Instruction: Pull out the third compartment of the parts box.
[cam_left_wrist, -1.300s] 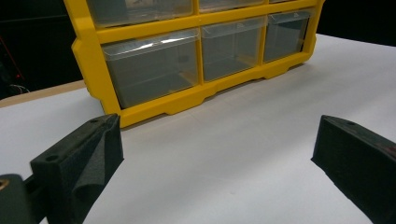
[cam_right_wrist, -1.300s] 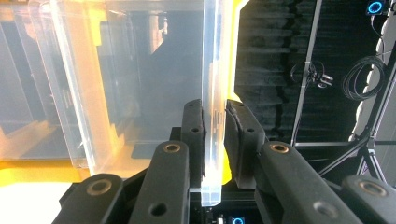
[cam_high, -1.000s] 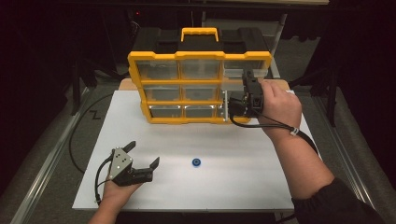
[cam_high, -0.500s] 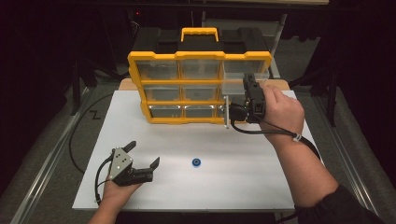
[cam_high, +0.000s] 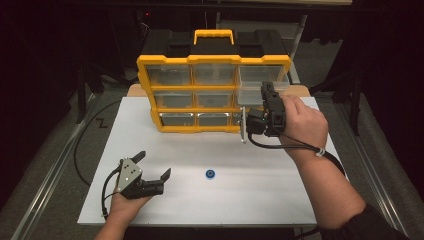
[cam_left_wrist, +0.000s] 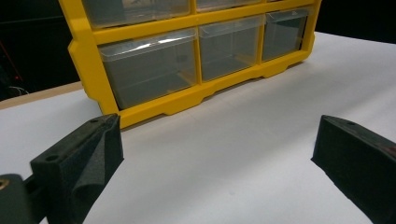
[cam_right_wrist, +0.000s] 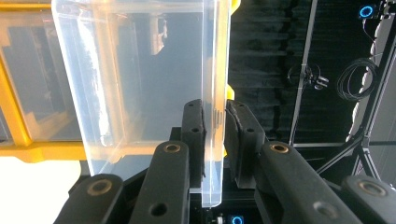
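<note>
My right tool (cam_high: 250, 107) is clamped on the front wall of a clear plastic drawer (cam_high: 255, 90), the top right one of the yellow drawer cabinet (cam_high: 212, 62). In the right gripper view the two black jaws pinch that thin wall (cam_right_wrist: 212, 121) between them, so the grip looks firm. Compared with a second ago, the drawer sticks out a little farther from its slot; then its front sat nearly flush with the frame, while my hand has barely shifted. I judge the pull is under way and the drawer is partly out, with part of it inside the cabinet. Next it probably needs a straight, level draw so the drawer does not tilt or jam.

My left tool (cam_high: 152, 170) rests low on the counter (cam_high: 300, 200) near its front left corner, jaws spread wide with nothing between them, and it has not moved. In the left gripper view it looks across bare white surface toward the bottom row of drawers (cam_left_wrist: 149, 65).

A small blue ring (cam_high: 210, 174) lies on the counter between my two hands, well apart from the cabinet; it may be what goes into the drawer.

The counter is a plain white board, the cabinet standing upright at its far edge. The room around is dark, with stands and coiled cables at the right.
</note>
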